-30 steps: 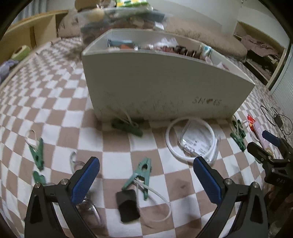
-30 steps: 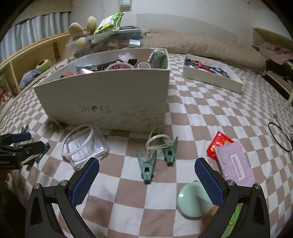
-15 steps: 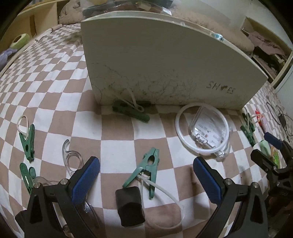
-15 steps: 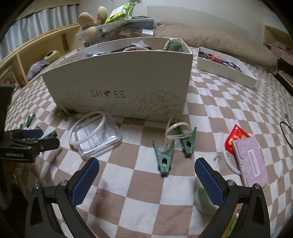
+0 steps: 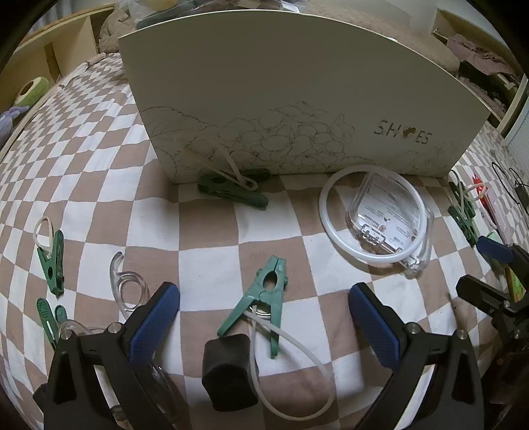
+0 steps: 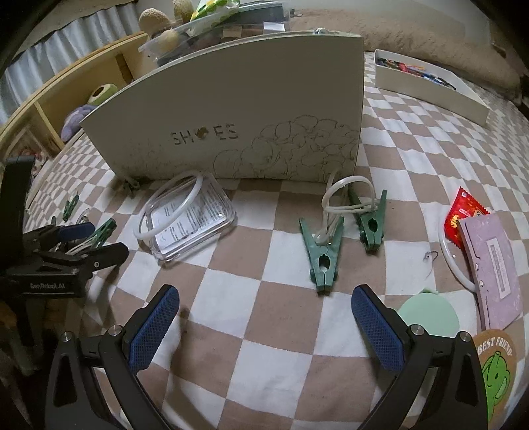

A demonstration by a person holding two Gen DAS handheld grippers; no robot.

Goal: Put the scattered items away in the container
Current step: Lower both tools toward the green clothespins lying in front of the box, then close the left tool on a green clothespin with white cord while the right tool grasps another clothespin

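- The white box (image 5: 297,99) hides its own contents behind its tall near wall.
- The round sticker (image 6: 496,367) is cut off by the right view's edge.
- Print on the clear case (image 5: 386,215) is too small to read.

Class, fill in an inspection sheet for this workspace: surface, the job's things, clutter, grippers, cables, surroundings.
Surface: checked cloth, brown and white, wrinkled.
Job's things: white box marked SHOES stands upright; green pegs with white loops lie before it; clear case with white ring lying on it.
Clutter: red packet, lilac card, mint disc, black block, clear hook.
Grippers: left gripper open over a peg; right gripper open, empty.
Cables: black wire at far right.
Surroundings: wooden shelf, tray of small items, beige pillow.
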